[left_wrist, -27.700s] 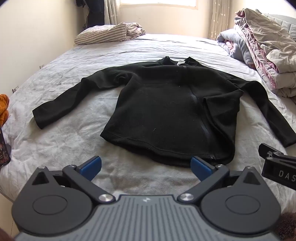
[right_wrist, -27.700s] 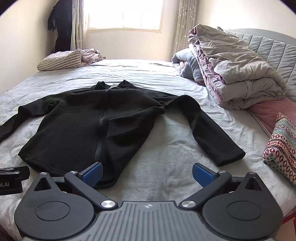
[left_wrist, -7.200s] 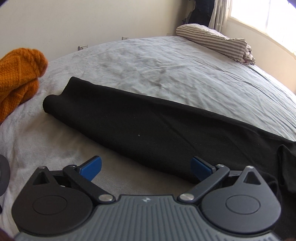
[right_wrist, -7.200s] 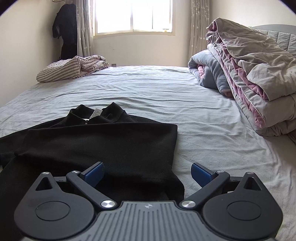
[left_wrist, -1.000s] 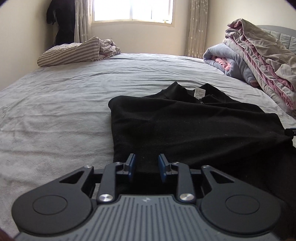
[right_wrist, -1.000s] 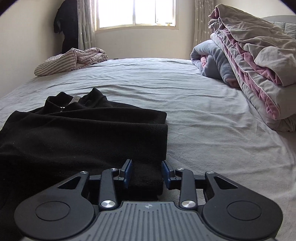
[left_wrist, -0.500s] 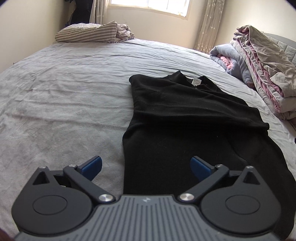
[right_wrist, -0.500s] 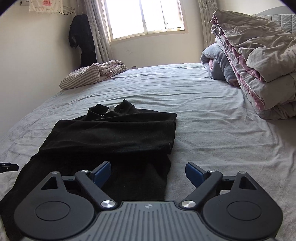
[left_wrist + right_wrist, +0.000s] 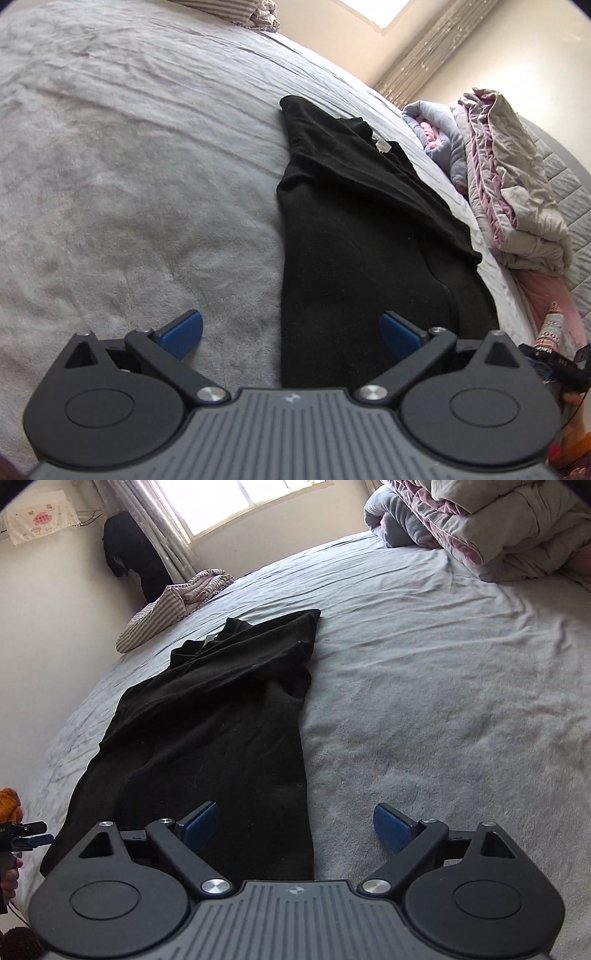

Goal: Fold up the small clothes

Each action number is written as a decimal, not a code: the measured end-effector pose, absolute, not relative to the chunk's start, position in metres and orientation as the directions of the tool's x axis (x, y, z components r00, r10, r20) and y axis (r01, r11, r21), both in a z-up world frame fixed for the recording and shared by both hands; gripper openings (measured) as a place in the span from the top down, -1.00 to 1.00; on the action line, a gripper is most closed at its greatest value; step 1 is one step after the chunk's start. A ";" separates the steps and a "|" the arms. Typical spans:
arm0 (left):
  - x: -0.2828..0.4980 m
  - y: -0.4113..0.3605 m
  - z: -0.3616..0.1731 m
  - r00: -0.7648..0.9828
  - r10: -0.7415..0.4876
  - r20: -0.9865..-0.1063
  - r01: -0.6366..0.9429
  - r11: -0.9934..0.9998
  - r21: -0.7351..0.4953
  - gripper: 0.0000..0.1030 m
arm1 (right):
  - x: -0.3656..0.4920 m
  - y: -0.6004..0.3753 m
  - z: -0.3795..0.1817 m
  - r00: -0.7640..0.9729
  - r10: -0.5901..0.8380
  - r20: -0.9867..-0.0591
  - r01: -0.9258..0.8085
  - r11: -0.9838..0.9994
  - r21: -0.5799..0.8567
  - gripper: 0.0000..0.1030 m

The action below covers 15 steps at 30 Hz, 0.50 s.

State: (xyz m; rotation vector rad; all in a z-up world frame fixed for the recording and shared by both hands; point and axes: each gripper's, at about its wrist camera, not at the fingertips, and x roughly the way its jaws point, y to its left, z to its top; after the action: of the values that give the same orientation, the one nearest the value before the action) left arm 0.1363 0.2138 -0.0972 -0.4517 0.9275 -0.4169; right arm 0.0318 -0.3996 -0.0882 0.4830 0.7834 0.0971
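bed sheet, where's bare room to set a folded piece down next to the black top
Bare grey sheet lies between the black top and the quilt pile; more bare sheet on its other side, toward the striped bundle. Crowded by the quilt pile and pillow.

1. Black long-sleeved top (image 9: 362, 236) (image 9: 221, 716): sleeves folded in, forming a long narrow strip.
2. Lies flat on grey bed sheet (image 9: 129, 177) (image 9: 424, 672).
3. Collar with white label (image 9: 384, 146) at far end; hem nearest.
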 end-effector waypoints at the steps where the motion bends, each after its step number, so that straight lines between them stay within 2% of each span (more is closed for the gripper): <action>1: 0.137 0.221 -0.100 0.528 -0.555 -0.643 0.135 0.802 -0.582 -0.93 | 0.031 -0.401 -0.090 0.712 0.269 -0.648 0.094 0.879 0.468 -0.78; 4: 0.139 0.238 -0.109 0.510 -0.629 -0.587 0.109 0.724 -0.681 -0.84 | 0.027 -0.407 -0.094 0.719 0.303 -0.626 0.095 0.848 0.521 -0.76; 6: 0.139 0.245 -0.115 0.491 -0.671 -0.556 0.108 0.680 -0.725 -0.71 | 0.027 -0.409 -0.097 0.717 0.333 -0.612 0.090 0.827 0.555 -0.71; 8: 0.140 0.245 -0.120 0.458 -0.710 -0.534 0.112 0.642 -0.758 -0.48 | 0.026 -0.411 -0.101 0.711 0.371 -0.597 0.077 0.803 0.590 -0.64; 15: 0.137 0.230 -0.137 0.316 -0.803 -0.505 0.162 0.570 -0.806 -0.11 | 0.021 -0.418 -0.111 0.680 0.498 -0.538 0.054 0.698 0.714 -0.27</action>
State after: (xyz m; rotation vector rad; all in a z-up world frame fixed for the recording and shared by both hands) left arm 0.1367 0.2296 -0.1369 -0.7243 1.0655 -0.7143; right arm 0.0207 -0.4182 -0.1115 0.7718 0.7982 0.2795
